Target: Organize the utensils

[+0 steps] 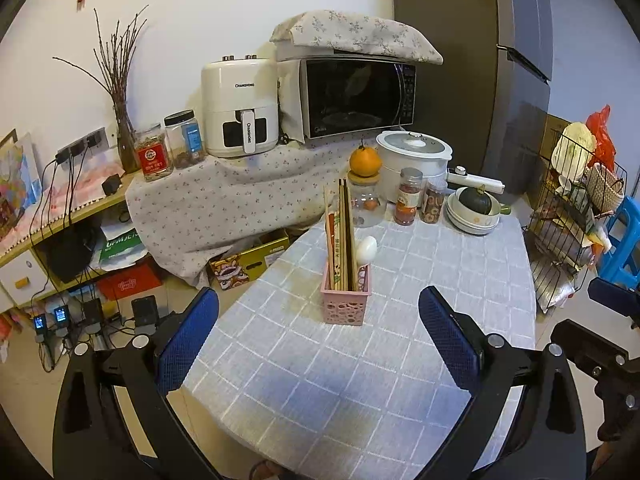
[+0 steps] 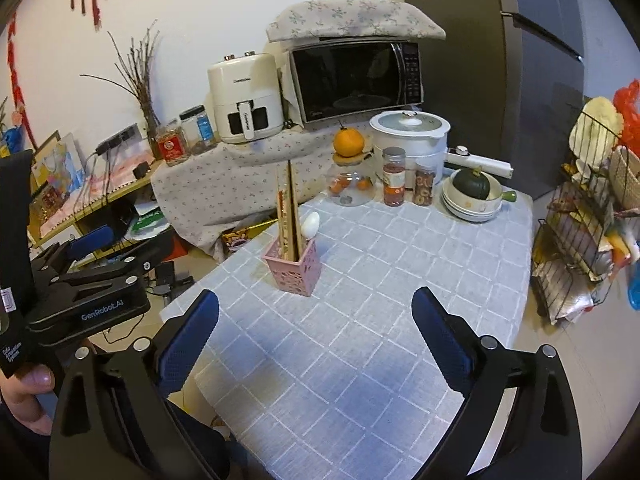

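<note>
Standing upright in a pink basket (image 1: 346,297) near the table's (image 1: 460,272) left edge: a bundle of chopsticks (image 1: 342,236) and a white spoon (image 1: 367,249), bowl end up, on the basket's right side. Basket walls are perforated with round holes.

Left gripper (image 1: 319,322): blue-padded fingers (image 1: 188,340) spread wide, nothing between them, held short of the basket over the grey checked cloth. Right gripper (image 2: 315,322): likewise wide open and empty, basket (image 2: 292,267) ahead and a little left of centre. In the right view the left unit's black body reads "GenRobot.AI".

Behind the basket: glass jar (image 1: 367,204) with a wooden lid and an orange (image 1: 365,161) resting on top; two spice jars (image 1: 408,197) just beside it, labels unreadable. A white cooker (image 1: 414,160) stands behind them; stacked bowls (image 1: 474,216) hold a dark green squash.

On the cloth-covered shelf: white air fryer (image 1: 239,108) marked "CHANGHONG" on body and handle; a microwave (image 1: 352,96), brand mark too small to read, under a floral cover. A red-labelled jar (image 1: 153,157) sits left of the fryer.
</note>
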